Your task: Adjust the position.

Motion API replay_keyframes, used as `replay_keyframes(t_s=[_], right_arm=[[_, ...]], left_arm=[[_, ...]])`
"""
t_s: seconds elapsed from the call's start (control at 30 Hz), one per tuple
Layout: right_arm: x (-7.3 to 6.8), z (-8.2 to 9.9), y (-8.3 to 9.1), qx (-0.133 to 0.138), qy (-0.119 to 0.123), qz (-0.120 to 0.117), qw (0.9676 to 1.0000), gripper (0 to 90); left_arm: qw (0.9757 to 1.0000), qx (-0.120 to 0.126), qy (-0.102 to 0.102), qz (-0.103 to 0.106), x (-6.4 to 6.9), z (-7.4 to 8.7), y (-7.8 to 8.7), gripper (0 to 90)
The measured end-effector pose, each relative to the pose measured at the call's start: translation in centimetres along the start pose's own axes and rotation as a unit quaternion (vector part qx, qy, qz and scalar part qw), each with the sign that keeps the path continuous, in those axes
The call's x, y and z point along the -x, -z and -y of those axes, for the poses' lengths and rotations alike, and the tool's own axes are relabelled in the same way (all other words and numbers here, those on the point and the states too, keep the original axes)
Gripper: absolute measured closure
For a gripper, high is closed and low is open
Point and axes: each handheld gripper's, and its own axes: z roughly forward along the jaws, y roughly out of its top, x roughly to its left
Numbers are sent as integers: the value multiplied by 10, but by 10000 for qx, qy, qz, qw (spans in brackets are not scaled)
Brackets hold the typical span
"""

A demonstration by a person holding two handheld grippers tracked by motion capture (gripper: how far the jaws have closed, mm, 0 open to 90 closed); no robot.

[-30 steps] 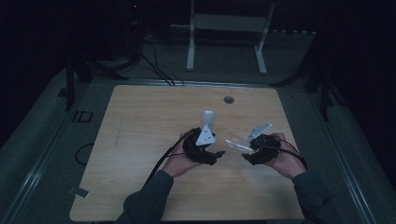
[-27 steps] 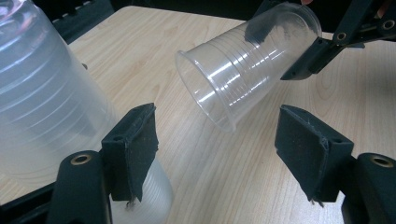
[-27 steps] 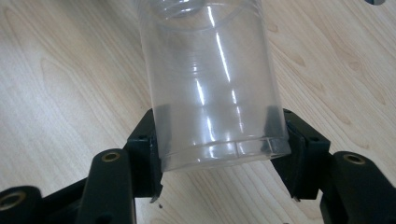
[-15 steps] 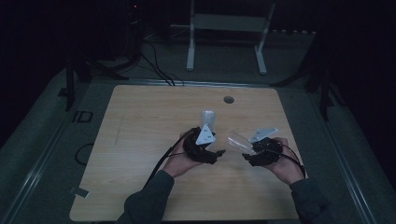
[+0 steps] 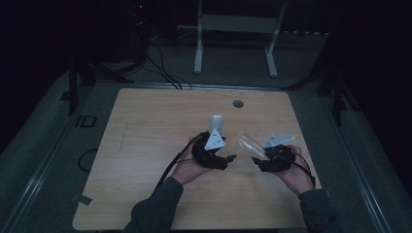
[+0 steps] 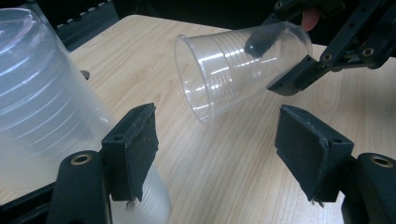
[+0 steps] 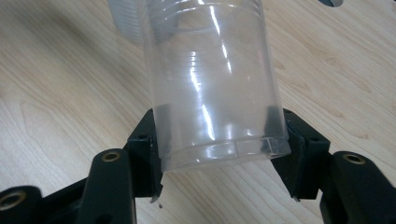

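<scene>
- Light wooden tabletop [image 5: 145, 145] in the middle of the high view, rounded corners, fine grain, small round grommet hole [image 5: 237, 103] near its far edge, upper centre of the frame
- Dark room all round; grey floor [image 5: 43, 145] along the left edge, black cables [image 5: 160, 63] trailing at upper left, white metal stand [image 5: 238, 29] at top centre behind the table
- Small grey tag [image 5: 81, 199] lying on the floor beside the table's lower left corner
- Left gripper [image 5: 221, 158] just below the frame's centre in the high view, held in a hand with a dark sleeve rising from the bottom edge; in the left gripper view its two black jaws apart with bare wood between them, gripping nothing
- Frosted plastic cup [image 6: 42, 116] at the left of the left gripper view, standing upside down on the wood just outside the left jaw; same cup a pale shape above the gripper in the high view [image 5: 215, 121]
- Right gripper [image 5: 260, 160] right of centre in the high view, clamped on a clear plastic cup [image 7: 215, 79] near its closed base, pads pressing both sides
- Clear cup held off the table, tilted, open mouth toward the left gripper [image 6: 233, 65]
</scene>
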Motion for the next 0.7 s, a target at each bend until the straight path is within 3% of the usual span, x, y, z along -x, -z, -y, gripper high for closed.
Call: replay_keyframes(t_s=[0.7], right_arm=[[-6, 6, 6, 798, -420, 299, 9955, 418]], left_arm=[[9999, 75, 104, 43, -1, -1, 0, 294]])
